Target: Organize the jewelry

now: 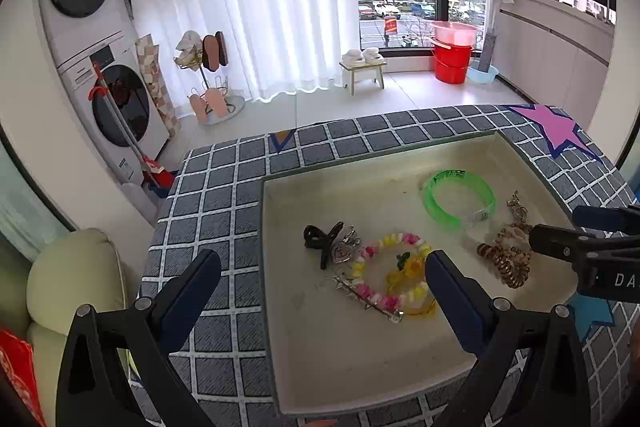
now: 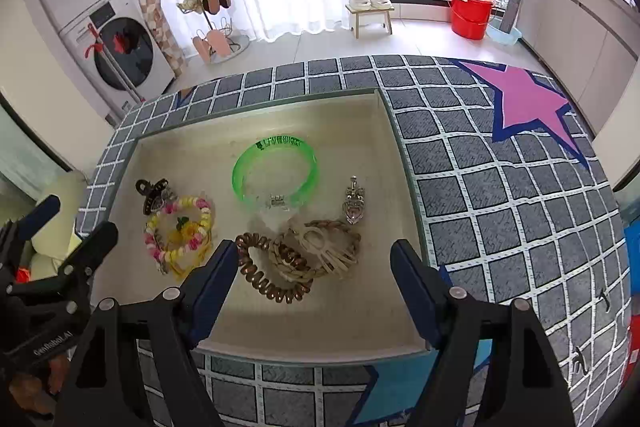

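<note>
A cream tray [image 1: 340,355] [image 2: 304,331] holds jewelry: a green bangle [image 1: 460,199] [image 2: 276,171], a black hair claw [image 1: 320,239] [image 2: 150,193], a pink-yellow bead bracelet [image 1: 384,271] [image 2: 180,227], a brown coil hair tie [image 1: 504,265] [image 2: 264,273], a woven beige piece [image 2: 324,251] and a silver heart pendant [image 2: 354,205]. My left gripper [image 1: 324,287] is open above the tray's left edge, empty. My right gripper [image 2: 316,275] is open, empty, straddling the coil tie and woven piece; it also shows in the left wrist view [image 1: 576,231].
The tray sits on a grey checked cloth [image 1: 224,187] [image 2: 500,207] with a pink star [image 2: 528,103]. Beyond are washing machines [image 1: 112,99], a shoe rack [image 1: 212,79], a stool [image 1: 364,71] and a red bucket [image 1: 452,59]. A cream cushion [image 1: 76,275] is at left.
</note>
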The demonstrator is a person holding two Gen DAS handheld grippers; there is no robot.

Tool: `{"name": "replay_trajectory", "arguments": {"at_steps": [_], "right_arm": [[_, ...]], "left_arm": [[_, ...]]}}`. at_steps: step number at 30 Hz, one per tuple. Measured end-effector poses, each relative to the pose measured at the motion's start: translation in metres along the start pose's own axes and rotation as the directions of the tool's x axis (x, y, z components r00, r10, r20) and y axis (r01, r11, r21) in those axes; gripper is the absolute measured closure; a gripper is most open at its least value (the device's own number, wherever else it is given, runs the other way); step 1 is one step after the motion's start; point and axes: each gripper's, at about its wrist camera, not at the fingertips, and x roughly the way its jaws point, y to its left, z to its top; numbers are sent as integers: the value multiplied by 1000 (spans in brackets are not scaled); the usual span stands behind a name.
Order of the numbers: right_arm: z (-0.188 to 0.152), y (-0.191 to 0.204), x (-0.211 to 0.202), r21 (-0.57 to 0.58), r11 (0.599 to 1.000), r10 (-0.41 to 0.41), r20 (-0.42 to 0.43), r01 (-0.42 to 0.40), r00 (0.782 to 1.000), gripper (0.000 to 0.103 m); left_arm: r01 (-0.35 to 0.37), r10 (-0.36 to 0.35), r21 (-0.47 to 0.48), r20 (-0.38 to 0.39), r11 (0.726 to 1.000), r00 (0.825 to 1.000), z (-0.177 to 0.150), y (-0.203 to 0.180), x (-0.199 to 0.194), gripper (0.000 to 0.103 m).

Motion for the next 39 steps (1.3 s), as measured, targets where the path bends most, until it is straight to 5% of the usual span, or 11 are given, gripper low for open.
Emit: {"name": "replay_trajectory", "arguments": {"at_steps": [8, 10, 39], "right_arm": [[-10, 11, -6, -49, 999, -9, 31, 10, 999, 18], [-12, 14, -7, -60, 998, -21, 36, 24, 999, 0], [-85, 14, -60, -20, 1000, 7, 87, -5, 996, 0]], "left_arm": [[-7, 7, -10, -6, 1000, 1000, -8, 5, -10, 0], [-10, 10, -7, -6, 1000, 1000, -11, 5, -12, 0], [29, -32, -58, -43, 998, 999, -83, 0, -73, 0]]}}
